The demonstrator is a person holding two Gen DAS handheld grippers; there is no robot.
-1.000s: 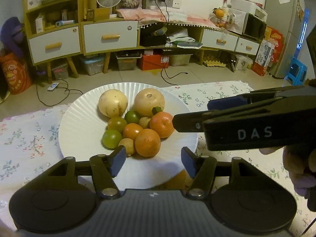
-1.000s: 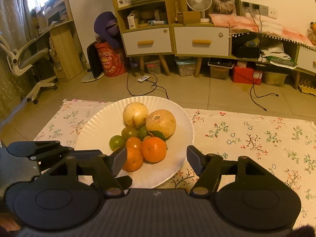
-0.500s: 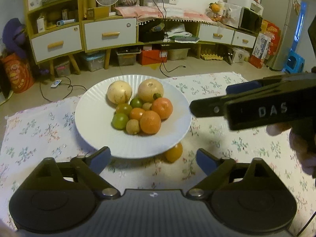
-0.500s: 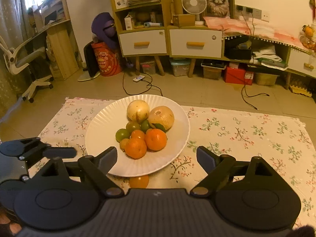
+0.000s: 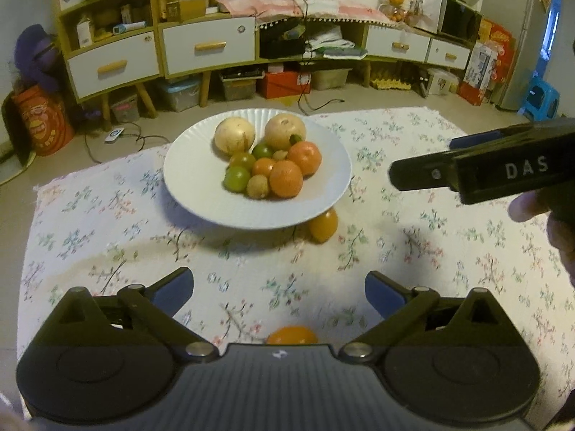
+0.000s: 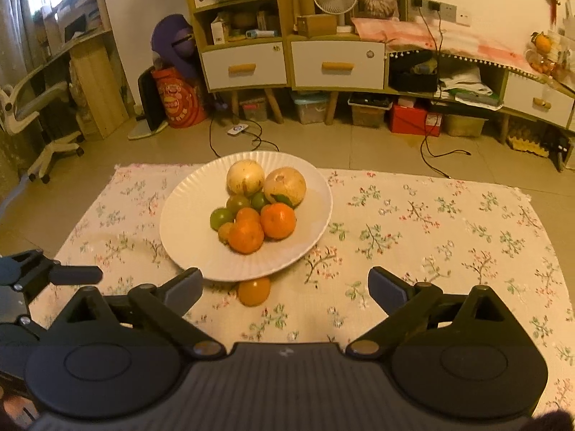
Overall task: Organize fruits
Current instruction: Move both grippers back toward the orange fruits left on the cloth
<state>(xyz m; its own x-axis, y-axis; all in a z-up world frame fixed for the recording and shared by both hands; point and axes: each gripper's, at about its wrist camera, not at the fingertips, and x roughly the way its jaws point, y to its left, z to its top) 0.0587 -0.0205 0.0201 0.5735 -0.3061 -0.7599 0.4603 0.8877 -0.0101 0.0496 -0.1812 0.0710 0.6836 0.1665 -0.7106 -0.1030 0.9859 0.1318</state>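
Left wrist view: both tools, left tool [image 5: 276, 287] and right tool [image 6: 285, 283], have pulled back, spread and empty; plate [image 5: 201, 194] sits ahead, two stray oranges [image 5: 323, 224] near, awaiting pickup.

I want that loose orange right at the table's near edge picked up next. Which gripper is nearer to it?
Left. The orange lies just ahead of the open left gripper, between its fingers. The right gripper is farther, up beside the plate.
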